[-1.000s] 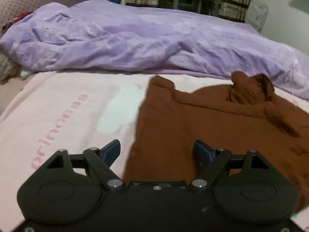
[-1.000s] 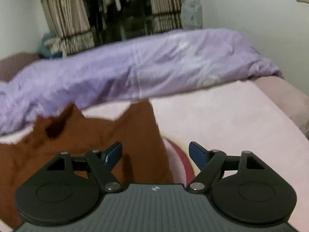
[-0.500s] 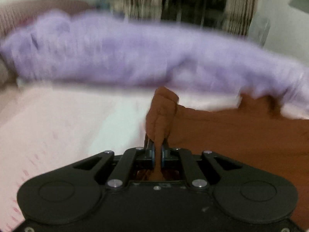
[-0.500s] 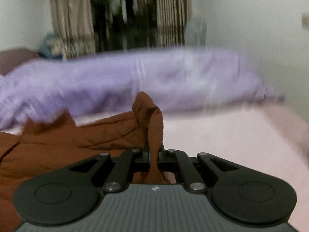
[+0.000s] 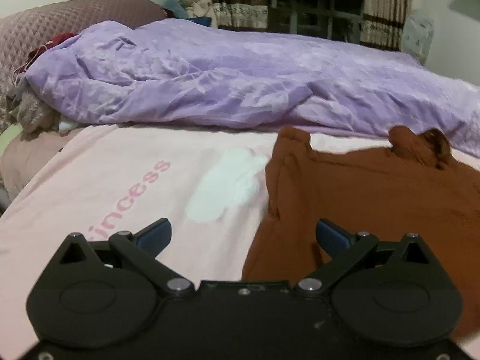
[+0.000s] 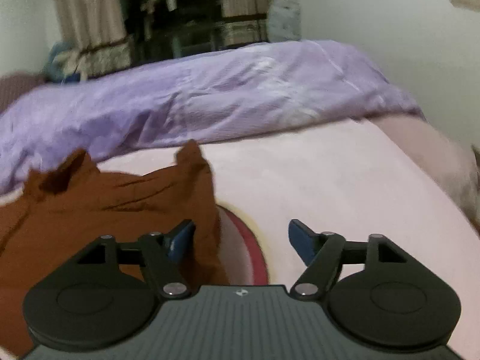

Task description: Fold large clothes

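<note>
A brown garment (image 5: 375,204) lies spread on the pink bed sheet (image 5: 105,186), with two small peaks along its far edge. In the left wrist view its left edge runs down between the fingers of my left gripper (image 5: 243,234). Those jaws are opening wide and the pads press on nothing. In the right wrist view the brown garment (image 6: 105,204) fills the lower left. Its right edge lies beside the left finger of my right gripper (image 6: 243,238), whose jaws are also opening, with only sheet and a red print between them.
A crumpled purple duvet (image 5: 240,84) lies across the far side of the bed, also seen as the duvet (image 6: 210,105). A mauve quilted pillow (image 5: 60,21) sits at far left. Curtains and a dark window stand behind. The sheet (image 6: 345,186) curves down at right.
Half a second ago both grippers were shut on pinched-up folds of the brown garment. Now both have let go and stand open, and the garment lies flat on the sheet again.
</note>
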A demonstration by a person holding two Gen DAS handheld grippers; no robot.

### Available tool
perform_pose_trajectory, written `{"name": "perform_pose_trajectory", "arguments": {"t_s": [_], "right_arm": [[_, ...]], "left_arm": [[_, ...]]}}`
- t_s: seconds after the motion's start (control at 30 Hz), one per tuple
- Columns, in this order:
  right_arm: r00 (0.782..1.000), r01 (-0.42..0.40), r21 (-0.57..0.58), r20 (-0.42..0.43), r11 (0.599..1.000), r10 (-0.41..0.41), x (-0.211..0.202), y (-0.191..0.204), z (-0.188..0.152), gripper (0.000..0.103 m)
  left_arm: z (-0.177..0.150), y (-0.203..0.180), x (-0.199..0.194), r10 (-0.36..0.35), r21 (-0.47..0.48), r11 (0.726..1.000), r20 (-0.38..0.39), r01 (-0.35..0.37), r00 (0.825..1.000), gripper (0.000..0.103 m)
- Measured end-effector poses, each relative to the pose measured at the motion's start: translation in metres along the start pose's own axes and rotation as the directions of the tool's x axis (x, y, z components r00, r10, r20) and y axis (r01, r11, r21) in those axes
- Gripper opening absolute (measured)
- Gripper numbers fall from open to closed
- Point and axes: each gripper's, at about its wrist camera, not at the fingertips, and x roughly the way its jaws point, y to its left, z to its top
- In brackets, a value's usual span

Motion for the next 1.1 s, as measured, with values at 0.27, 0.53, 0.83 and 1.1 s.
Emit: {"name": "perform_pose_trajectory", "arguments": {"t_s": [0.27, 0.53, 0.83, 1.1], "right_arm": [[0.968, -0.195, 0.071, -0.146, 0.978, 0.203, -0.005, -0.019, -0.031, 0.090], [0.948, -0.212, 0.097, -0.221, 0.972, 0.229, 0.012, -0.010, -0.033, 0.097], [0.950, -0.159, 0.056, -0.264, 0.986, 0.168, 0.014, 0.001, -0.038, 0.097], [0.953, -0.245, 0.031, -0.178, 0.969, 0.246, 0.017, 0.028, -0.042, 0.022]], "left_arm": [[-0.035, -0.005, -0.001, -0.115, -0.034, 0.993, -0.148, 0.111, 0.982, 0.103], [-0.036, -0.002, 0.021, -0.173, -0.169, 0.976, -0.205, 0.139, 0.963, 0.103], [-0.033, -0.016, 0.008, -0.166, -0.063, 0.986, -0.170, 0.158, 0.971, 0.103], [-0.034, -0.038, 0.004, -0.137, -0.042, 0.990, -0.089, 0.134, 0.987, 0.022]]}}
